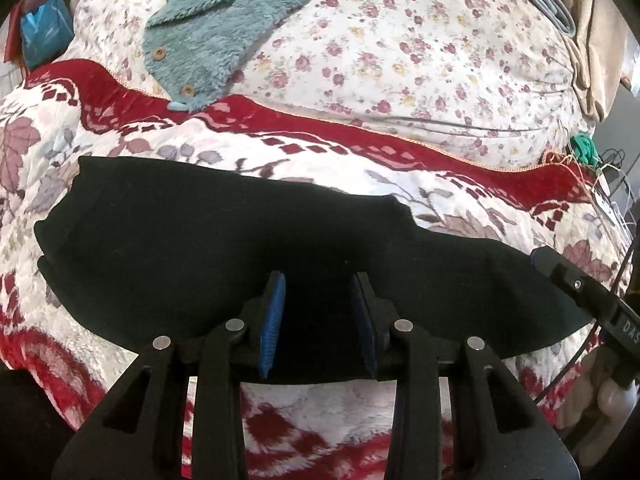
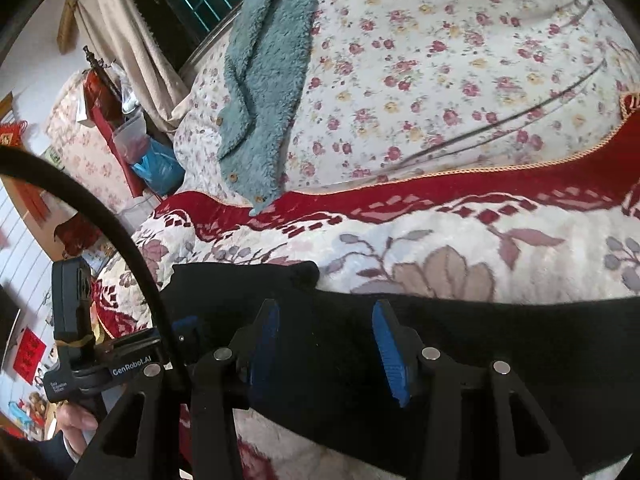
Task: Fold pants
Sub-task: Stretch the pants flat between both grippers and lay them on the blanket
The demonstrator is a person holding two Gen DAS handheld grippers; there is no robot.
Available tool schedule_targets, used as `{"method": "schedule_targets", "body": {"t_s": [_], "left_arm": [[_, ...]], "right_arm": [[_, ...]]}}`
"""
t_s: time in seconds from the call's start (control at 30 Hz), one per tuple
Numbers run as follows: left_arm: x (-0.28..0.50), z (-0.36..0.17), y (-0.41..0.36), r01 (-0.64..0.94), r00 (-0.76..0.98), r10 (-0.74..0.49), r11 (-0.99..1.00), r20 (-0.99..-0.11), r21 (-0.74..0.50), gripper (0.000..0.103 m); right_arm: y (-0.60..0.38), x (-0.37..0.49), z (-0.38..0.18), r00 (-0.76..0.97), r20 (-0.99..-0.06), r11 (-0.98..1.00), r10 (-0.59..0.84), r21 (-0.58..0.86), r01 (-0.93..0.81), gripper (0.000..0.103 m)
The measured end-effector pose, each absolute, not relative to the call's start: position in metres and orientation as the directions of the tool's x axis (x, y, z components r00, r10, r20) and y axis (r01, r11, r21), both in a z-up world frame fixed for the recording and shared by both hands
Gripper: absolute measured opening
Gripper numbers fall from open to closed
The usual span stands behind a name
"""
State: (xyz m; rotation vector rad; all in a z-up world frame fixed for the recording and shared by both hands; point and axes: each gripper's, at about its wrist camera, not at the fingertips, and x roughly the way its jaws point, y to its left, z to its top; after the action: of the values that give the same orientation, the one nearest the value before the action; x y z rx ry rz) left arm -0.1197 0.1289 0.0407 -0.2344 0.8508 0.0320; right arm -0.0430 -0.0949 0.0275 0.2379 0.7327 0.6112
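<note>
Black, soft-knit pants [image 1: 224, 240] lie folded in a long dark band across the near part of a plush cream blanket with red borders and mauve leaf patterns [image 1: 472, 200], which serves here as the landmark. The left gripper [image 1: 318, 320] hangs over the near edge of the pants with its blue-padded fingers [image 1: 274, 320] spread apart; dark cloth shows between and beneath them, but the pads do not press on it. The right gripper [image 2: 330, 344] sits over the pants further along the same near edge, its blue pads [image 2: 390, 356] likewise parted wide, with cloth below the gap and nothing pinched. In the left wrist view the right gripper's black body reaches in from the blanket's right side, and a hand [image 1: 600, 396] shows under it. Beyond the blanket's red far border lies a white quilt printed with small pink and yellow flowers [image 1: 420, 48]. A fluffy teal fleece garment with round wooden buttons [image 1: 208, 40] rests on that quilt, its lower corner touching the blanket's red border.
</note>
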Motion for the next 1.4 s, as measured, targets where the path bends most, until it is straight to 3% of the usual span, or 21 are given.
{"method": "schedule_targets", "body": {"t_s": [0.53,1.0,1.17,1.4], "left_arm": [[-0.105,0.036,0.094,-0.052,0.61,-0.133,0.977,-0.781,-0.207,0.034],[-0.064,0.039,-0.002,0.185,0.49,-0.365,0.931,-0.792,-0.315,0.034],[-0.043,0.043,-0.041,0.264,0.451,-0.406,0.911,-0.794,-0.316,0.034],[-0.008,0.035,-0.088,0.358,0.361,-0.459,0.872,-0.811,-0.334,0.034]], "right_arm": [[-0.159,-0.062,0.018,0.637,-0.581,0.858,0.507,0.413,-0.305,0.051],[-0.29,-0.115,0.002,0.658,-0.649,0.83,0.382,0.554,0.066,0.059],[-0.313,-0.118,-0.012,0.635,-0.687,0.81,0.353,0.564,0.159,0.067],[-0.337,-0.095,-0.029,0.699,-0.613,0.72,0.369,0.664,0.202,0.066]]}}
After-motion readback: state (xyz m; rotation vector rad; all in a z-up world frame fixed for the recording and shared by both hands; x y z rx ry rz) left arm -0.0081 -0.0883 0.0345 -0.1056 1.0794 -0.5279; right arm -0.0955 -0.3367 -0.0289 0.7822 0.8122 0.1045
